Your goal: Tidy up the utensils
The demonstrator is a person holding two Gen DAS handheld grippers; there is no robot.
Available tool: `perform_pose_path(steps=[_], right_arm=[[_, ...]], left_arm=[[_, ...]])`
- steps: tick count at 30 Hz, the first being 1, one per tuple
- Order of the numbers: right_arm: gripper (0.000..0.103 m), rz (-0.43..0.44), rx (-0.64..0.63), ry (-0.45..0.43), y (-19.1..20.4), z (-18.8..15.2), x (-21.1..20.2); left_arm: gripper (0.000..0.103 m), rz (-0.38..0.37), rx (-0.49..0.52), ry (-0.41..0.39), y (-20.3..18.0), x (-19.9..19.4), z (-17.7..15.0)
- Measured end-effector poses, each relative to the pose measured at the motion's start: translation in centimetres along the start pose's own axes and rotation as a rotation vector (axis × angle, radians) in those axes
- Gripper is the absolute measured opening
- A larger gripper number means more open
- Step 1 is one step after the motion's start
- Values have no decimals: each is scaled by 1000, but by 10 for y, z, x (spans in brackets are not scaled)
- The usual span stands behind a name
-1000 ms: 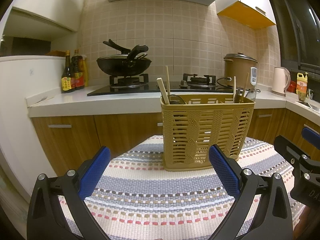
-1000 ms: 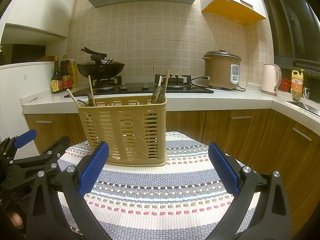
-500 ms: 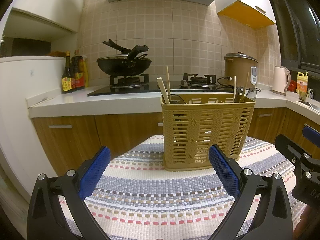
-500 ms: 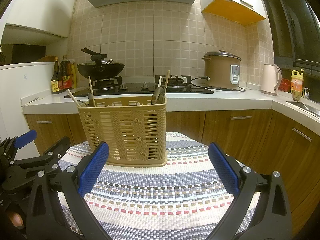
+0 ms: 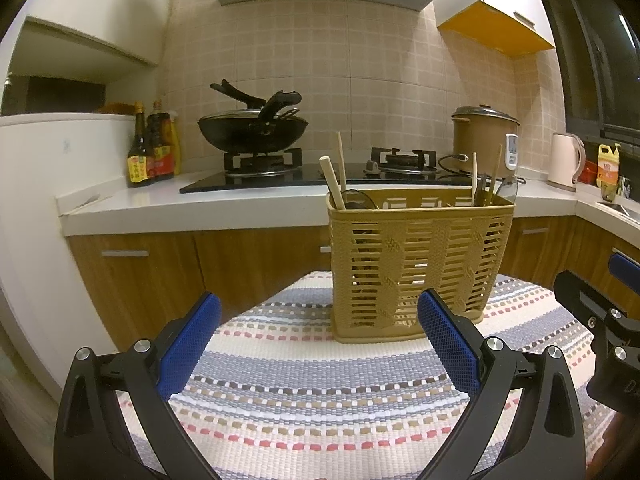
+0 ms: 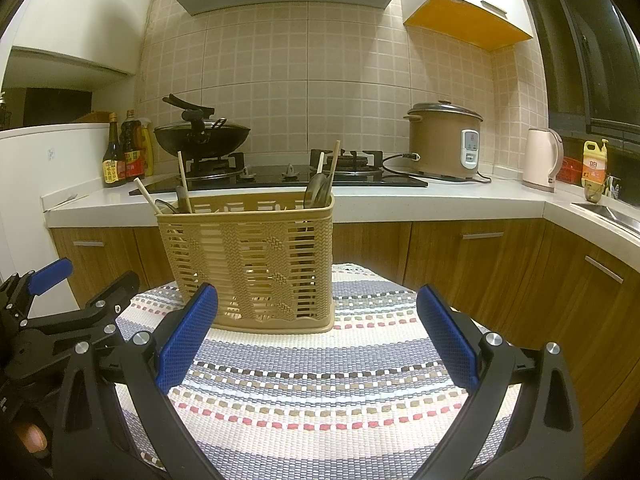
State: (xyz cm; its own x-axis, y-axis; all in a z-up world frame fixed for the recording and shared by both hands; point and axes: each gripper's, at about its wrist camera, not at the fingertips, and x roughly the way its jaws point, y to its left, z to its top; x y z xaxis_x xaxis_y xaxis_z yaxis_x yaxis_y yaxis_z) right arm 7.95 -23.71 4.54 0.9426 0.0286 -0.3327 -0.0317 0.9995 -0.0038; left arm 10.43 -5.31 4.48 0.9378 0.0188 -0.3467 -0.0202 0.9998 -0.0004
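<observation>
A tan slatted plastic basket [image 5: 416, 264] stands upright on a striped woven mat [image 5: 320, 400]; it also shows in the right wrist view [image 6: 256, 264]. Chopsticks [image 5: 336, 184] and dark spoons [image 5: 360, 200] stick up at its left end, more chopsticks [image 5: 484, 178] and spoons at its right end. My left gripper [image 5: 318, 338] is open and empty, a short way in front of the basket. My right gripper [image 6: 316, 332] is open and empty, in front and to the right of the basket [image 6: 256, 264].
Behind the mat runs a white counter [image 5: 192, 204] over wooden cabinets, with a black wok [image 5: 252, 130] on the hob, sauce bottles [image 5: 150, 152], a rice cooker [image 6: 444, 140] and a kettle [image 6: 542, 160]. The right gripper's body [image 5: 600, 328] shows at the left view's right edge.
Both views have shifted very slightly; the basket sits a touch differently in frame. Both grippers stay open and empty.
</observation>
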Motion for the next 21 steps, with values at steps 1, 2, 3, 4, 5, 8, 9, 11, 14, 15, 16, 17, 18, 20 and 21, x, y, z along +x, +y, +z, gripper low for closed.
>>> perform_pose_path(steps=[1, 2, 3, 4, 5, 8, 9, 11, 14, 15, 16, 17, 18, 20, 21], right_arm=[[95, 0, 1, 0, 0, 0, 0], [95, 0, 1, -1, 0, 0, 0], [95, 0, 1, -1, 0, 0, 0], [95, 0, 1, -1, 0, 0, 0], [95, 0, 1, 0, 0, 0, 0], [95, 1, 0, 2, 0, 0, 0], [95, 2, 0, 2, 0, 0, 0], [95, 1, 0, 2, 0, 0, 0], [95, 0, 0, 1, 0, 0, 0], [95, -1, -1, 1, 0, 0, 0], [95, -1, 0, 2, 0, 0, 0], [95, 0, 0, 3, 0, 0, 0], [95, 0, 1, 3, 0, 0, 0], [95, -1, 1, 2, 0, 0, 0], [95, 0, 2, 2, 0, 0, 0]], left_arm=[[95, 2, 2, -2, 0, 0, 0], [95, 4, 4, -4, -1, 0, 0], [95, 5, 6, -6, -2, -1, 0], [95, 5, 8, -7, -2, -1, 0], [95, 9, 8, -10, -2, -2, -1], [95, 15, -4, -15, 1, -3, -1], [95, 15, -10, -15, 2, -3, 0], [95, 17, -24, -19, 5, -3, 0], [95, 12, -43, -27, 10, -3, 1], [96, 7, -48, -19, 11, -2, 1], [96, -2, -58, -4, 13, 0, 1], [96, -2, -66, 7, 14, 1, 1], [96, 1, -71, 15, 15, 2, 1], [96, 5, -74, 19, 16, 3, 1], [96, 12, -72, 19, 16, 3, 1]])
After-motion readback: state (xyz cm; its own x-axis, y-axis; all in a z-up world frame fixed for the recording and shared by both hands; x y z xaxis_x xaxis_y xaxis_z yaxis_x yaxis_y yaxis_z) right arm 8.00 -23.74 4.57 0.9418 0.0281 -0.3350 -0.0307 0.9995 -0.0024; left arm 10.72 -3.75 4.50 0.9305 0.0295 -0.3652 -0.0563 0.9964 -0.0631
